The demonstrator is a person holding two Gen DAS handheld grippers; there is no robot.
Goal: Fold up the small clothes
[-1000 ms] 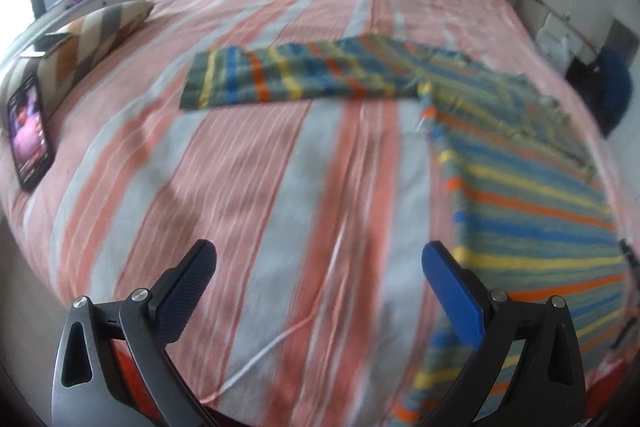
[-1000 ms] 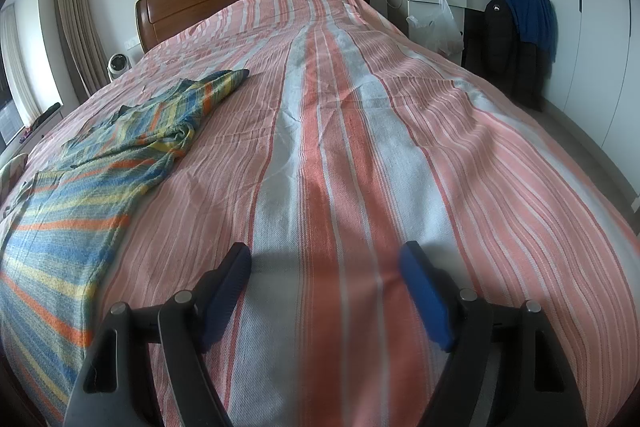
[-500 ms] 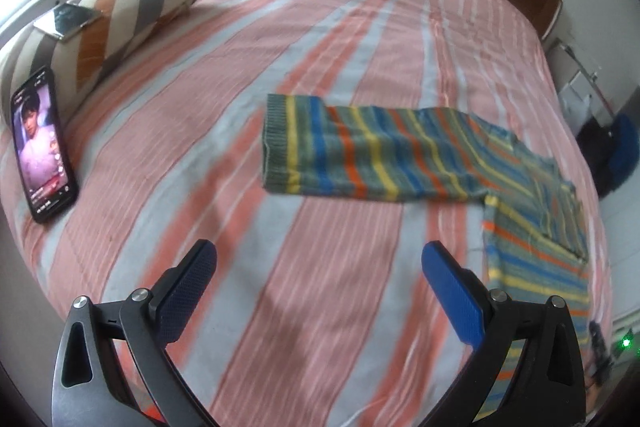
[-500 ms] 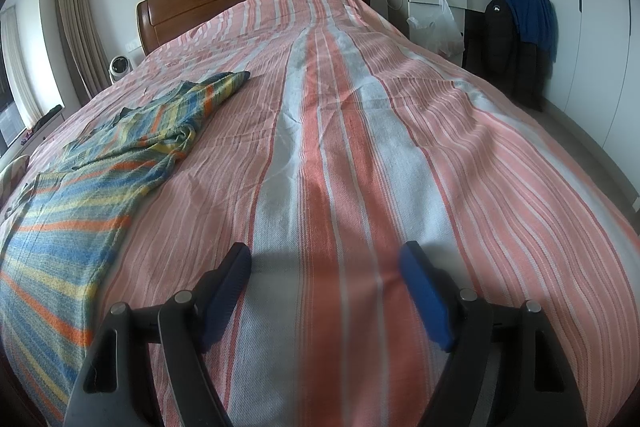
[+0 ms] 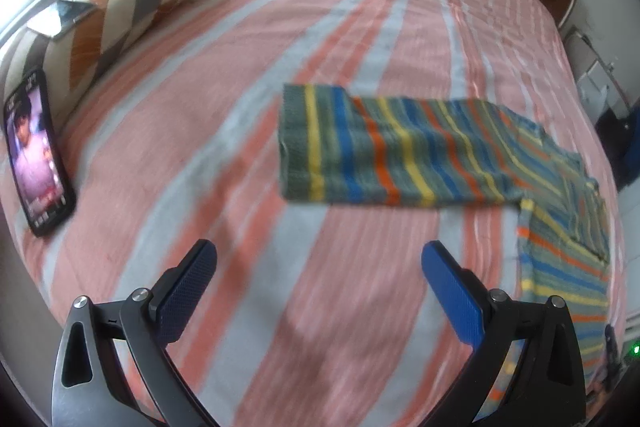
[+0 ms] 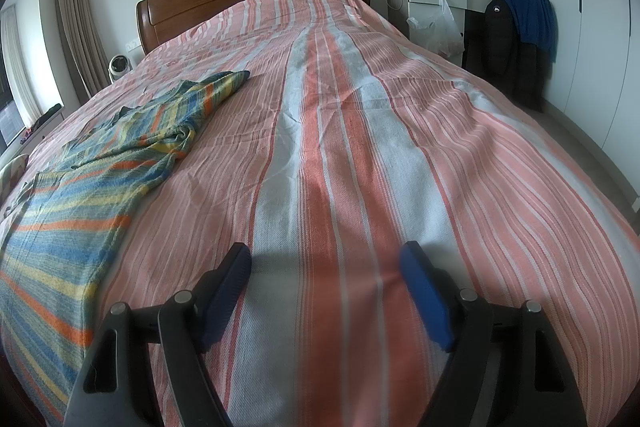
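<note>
Since both grippers stood spread and empty, we judged the left gripper point(image 5: 318, 273) nearer; the striped sweater point(image 5: 384, 153) lay flat on the bed point(image 5: 180, 131), its sleeve running crosswise just ahead; the right gripper point(image 6: 326, 277) faced bare cover.

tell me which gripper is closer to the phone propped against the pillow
Left. The left gripper hangs open over the bedspread with the phone close by on its left side. The right gripper is open over bare bedspread, and the phone is nowhere in its view.
</note>
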